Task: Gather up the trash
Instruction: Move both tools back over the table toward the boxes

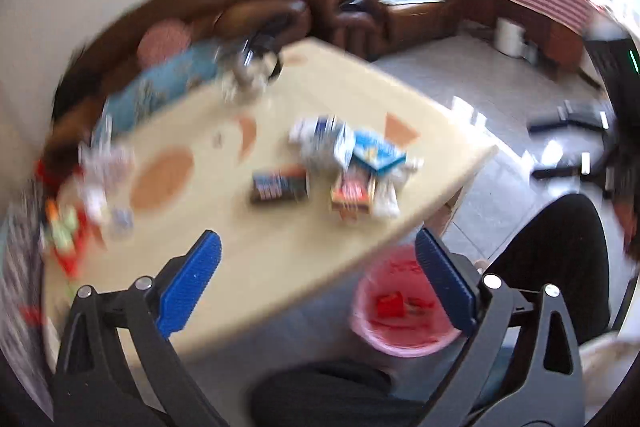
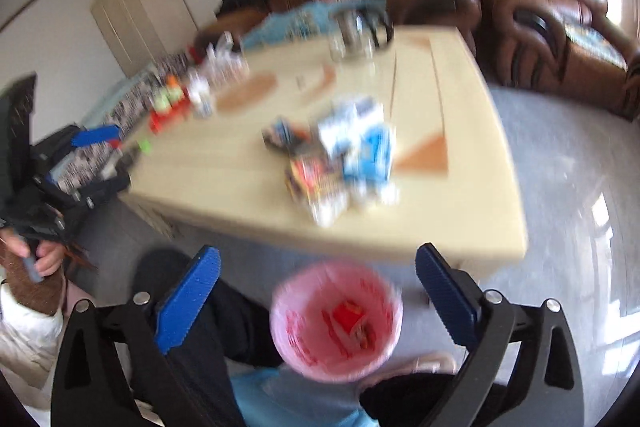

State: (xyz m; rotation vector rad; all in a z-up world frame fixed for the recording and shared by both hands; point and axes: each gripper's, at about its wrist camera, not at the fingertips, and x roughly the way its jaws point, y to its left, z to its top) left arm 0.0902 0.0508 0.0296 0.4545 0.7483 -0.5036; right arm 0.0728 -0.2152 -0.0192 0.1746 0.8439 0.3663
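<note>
One pale worktop [image 2: 224, 179] carries a heap of cartons and wrappers [image 2: 340, 163] near its front edge. Below that edge stands the pink bin [image 2: 336, 323], red scraps inside. Above it, left tool [image 1: 320, 279] and right tool [image 2: 320, 283] gape wide, both empty.

no legible text, packaging [image 1: 352, 167] print blurred, bin liner [image 2: 336, 323] marks unreadable
</note>
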